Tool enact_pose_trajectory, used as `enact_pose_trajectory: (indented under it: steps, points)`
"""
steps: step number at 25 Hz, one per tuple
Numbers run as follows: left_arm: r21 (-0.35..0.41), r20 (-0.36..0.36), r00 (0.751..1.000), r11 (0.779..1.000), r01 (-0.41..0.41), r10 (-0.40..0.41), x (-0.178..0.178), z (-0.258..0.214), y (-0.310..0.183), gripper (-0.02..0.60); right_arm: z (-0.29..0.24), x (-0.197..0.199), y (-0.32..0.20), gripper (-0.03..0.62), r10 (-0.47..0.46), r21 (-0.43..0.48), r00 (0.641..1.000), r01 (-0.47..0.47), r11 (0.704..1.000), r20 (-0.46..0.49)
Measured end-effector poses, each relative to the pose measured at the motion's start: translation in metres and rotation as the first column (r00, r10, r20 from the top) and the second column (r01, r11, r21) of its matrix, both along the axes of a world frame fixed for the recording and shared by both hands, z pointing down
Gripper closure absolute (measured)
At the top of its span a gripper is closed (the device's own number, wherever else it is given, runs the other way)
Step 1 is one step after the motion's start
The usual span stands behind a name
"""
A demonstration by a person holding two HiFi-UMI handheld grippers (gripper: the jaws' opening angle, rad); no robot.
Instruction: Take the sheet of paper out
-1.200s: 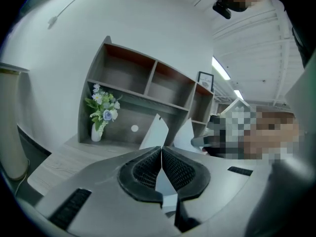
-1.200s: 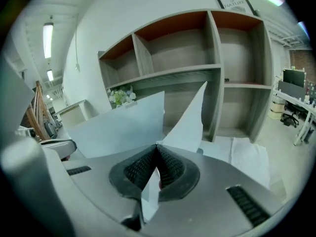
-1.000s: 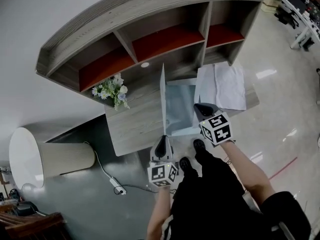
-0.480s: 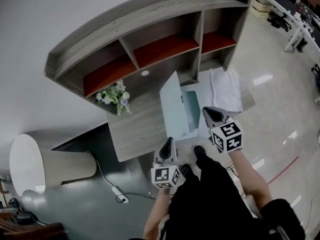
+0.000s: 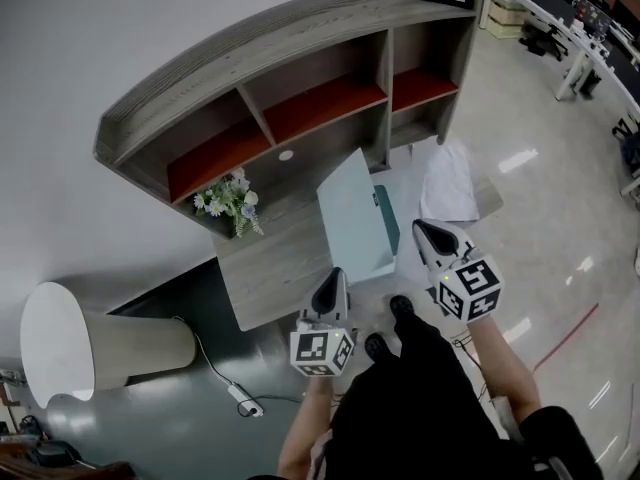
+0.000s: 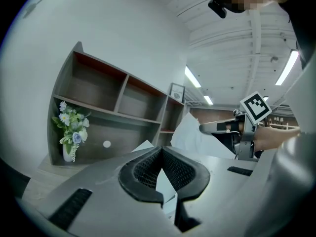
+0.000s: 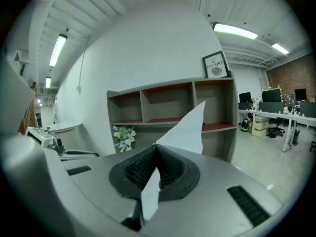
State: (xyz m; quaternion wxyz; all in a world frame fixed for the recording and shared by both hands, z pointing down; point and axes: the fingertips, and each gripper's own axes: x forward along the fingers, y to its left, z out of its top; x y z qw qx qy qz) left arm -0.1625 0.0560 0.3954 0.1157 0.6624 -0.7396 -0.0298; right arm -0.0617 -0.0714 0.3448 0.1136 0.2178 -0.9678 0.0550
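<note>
Folder (image 5: 352,218) and sheet of paper (image 5: 448,180) raised before the shelf (image 5: 270,78)
Our left tongs (image 5: 335,273) pinch the folder and our right tongs (image 5: 422,228) pinch the sheet of paper just right of it. We should hold the folder still and draw the sheet sideways. A second ago both hung lower, near the surface (image 5: 275,258).

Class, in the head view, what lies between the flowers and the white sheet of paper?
The open pale folder, gripped by the left gripper; the head view shows it.
</note>
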Motion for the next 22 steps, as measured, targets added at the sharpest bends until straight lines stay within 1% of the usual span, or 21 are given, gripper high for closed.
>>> enact_pose_trajectory:
  steps: [6,12,16,22]
  points:
    - [-0.006,0.012,0.998,0.998,-0.056,0.056,-0.001,-0.03,0.0,0.57,-0.034,0.007,0.017,0.582,-0.003,0.038,0.998,0.0,0.999,0.069]
    - [0.035,0.024,0.997,0.997,-0.067,0.067,-0.008,-0.07,-0.003,0.571,-0.067,0.013,0.026,0.582,-0.041,0.072,0.991,0.032,0.997,0.127]
    - [0.057,0.041,0.996,0.995,-0.087,0.084,-0.008,-0.096,-0.006,0.571,-0.089,0.016,0.03,0.582,-0.082,0.101,0.983,0.066,0.993,0.162]
    - [0.08,0.068,0.993,0.992,-0.102,0.096,-0.002,-0.127,-0.008,0.571,-0.104,0.02,0.032,0.582,-0.119,0.118,0.975,0.098,0.988,0.189]
